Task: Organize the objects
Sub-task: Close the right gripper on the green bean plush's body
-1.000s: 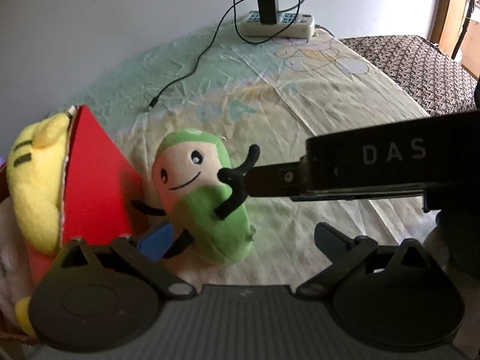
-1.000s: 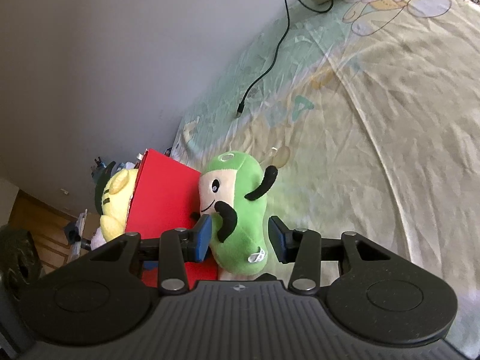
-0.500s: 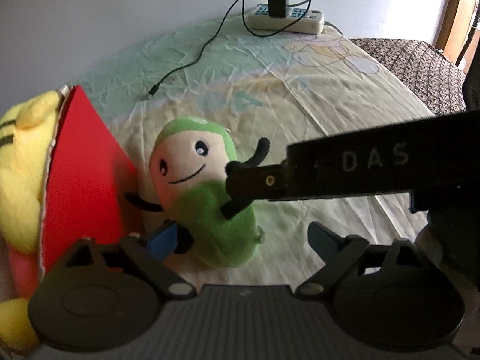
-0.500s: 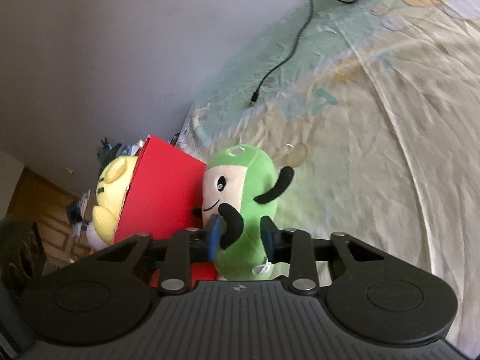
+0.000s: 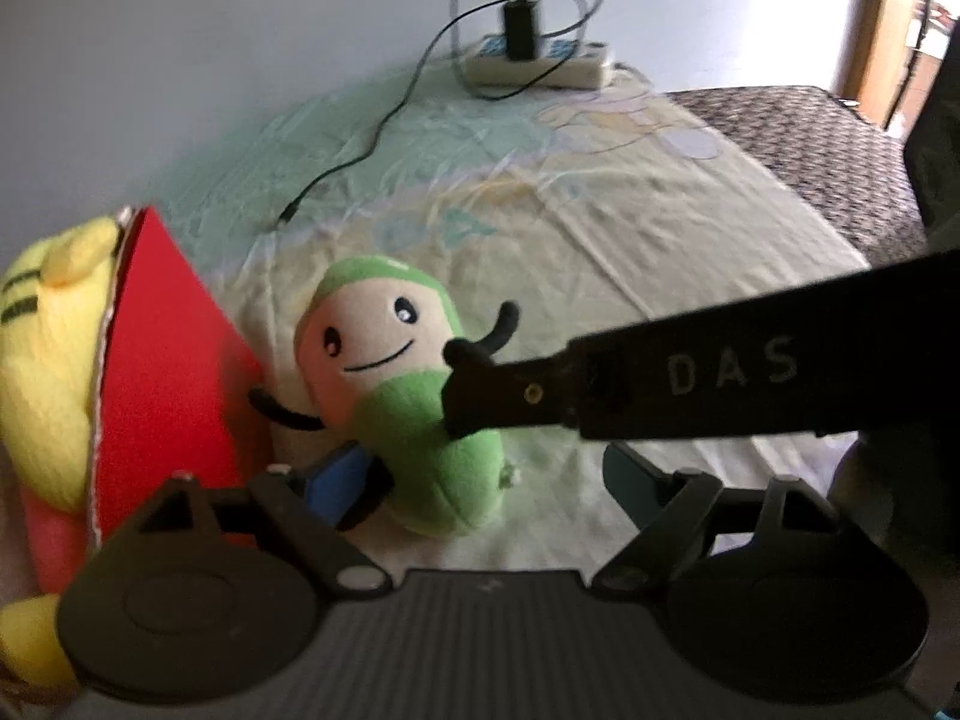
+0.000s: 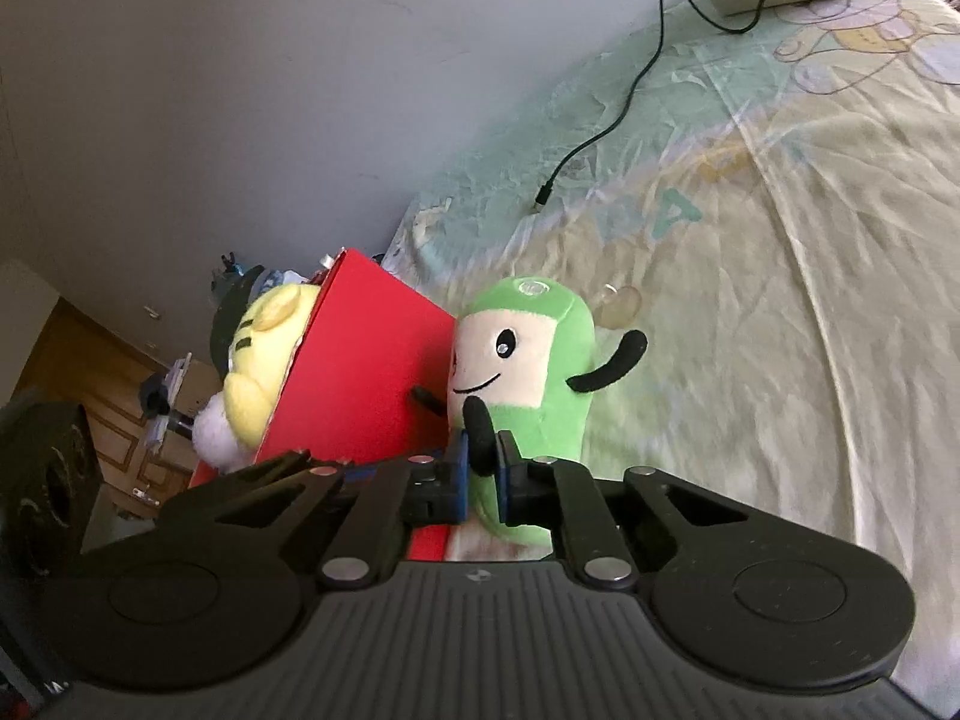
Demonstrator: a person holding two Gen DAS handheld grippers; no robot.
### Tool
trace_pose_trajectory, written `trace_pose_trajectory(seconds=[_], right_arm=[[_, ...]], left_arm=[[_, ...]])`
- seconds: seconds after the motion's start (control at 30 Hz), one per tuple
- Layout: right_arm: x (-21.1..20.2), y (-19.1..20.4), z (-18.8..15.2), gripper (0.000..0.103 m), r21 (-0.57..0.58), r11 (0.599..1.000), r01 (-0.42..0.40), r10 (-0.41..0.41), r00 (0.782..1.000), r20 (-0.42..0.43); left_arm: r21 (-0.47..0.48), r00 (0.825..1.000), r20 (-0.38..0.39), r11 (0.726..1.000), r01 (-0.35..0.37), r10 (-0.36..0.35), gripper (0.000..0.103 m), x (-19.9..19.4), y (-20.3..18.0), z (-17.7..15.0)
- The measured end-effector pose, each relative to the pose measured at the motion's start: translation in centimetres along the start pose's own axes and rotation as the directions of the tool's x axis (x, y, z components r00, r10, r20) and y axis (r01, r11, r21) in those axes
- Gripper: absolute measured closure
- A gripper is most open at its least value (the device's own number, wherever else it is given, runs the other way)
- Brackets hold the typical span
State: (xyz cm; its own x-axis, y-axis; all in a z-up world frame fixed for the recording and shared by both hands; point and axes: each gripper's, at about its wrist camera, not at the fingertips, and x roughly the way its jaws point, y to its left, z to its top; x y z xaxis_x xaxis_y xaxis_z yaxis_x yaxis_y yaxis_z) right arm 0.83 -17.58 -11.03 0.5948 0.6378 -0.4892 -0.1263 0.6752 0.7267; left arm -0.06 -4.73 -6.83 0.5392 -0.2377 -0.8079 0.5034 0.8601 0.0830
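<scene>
Green plush toy abuts red box; bedsheet lies open rightward to the wall. Right gripper is clamped on its black arm. Left gripper, jaws apart, has been closing around its base.

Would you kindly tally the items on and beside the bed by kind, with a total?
Plush toys: 2, the green plush and the yellow plush
Red boxes: 1, the red box
Power strips: 1, the power strip
Plugged-in chargers with cable: 1, the charger
Total: 5
</scene>
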Motion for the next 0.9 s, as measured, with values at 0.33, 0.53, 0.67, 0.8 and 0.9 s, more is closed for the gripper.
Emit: trace_pose_trajectory(seconds=[0.33,0.53,0.67,0.8,0.9], right_arm=[[-4.2,1.5,-3.4,0.093,-0.024,1.000,0.009,-0.010,1.000,-0.018],[-7.3,1.0,-5.2,0.093,0.022,0.999,0.036,-0.035,0.999,-0.021],[-8.7,0.0,-6.0,0.088,0.090,0.995,0.053,-0.051,0.999,-0.017],[-9.2,-0.8,-6.6,0.079,0.168,0.985,0.049,-0.053,0.998,0.018],[-9.4,-1.4,-6.6,0.073,0.227,0.974,0.010,-0.026,0.997,0.068]], left_arm=[[0.047,0.984,0.015,0.983,0.178,-0.179,0.023,-3.6,-1.1,-2.3],[0.049,0.958,0.019,0.957,0.287,-0.288,0.022,-5.5,-1.2,-3.3],[0.037,0.942,0.022,0.942,0.333,-0.334,0.022,-6.2,-0.8,-3.7],[-0.017,0.930,0.006,0.930,0.368,-0.368,0.021,-5.8,-0.3,-3.9],[-0.076,0.922,-0.006,0.920,0.385,-0.386,0.021,-5.2,0.3,-4.0]])
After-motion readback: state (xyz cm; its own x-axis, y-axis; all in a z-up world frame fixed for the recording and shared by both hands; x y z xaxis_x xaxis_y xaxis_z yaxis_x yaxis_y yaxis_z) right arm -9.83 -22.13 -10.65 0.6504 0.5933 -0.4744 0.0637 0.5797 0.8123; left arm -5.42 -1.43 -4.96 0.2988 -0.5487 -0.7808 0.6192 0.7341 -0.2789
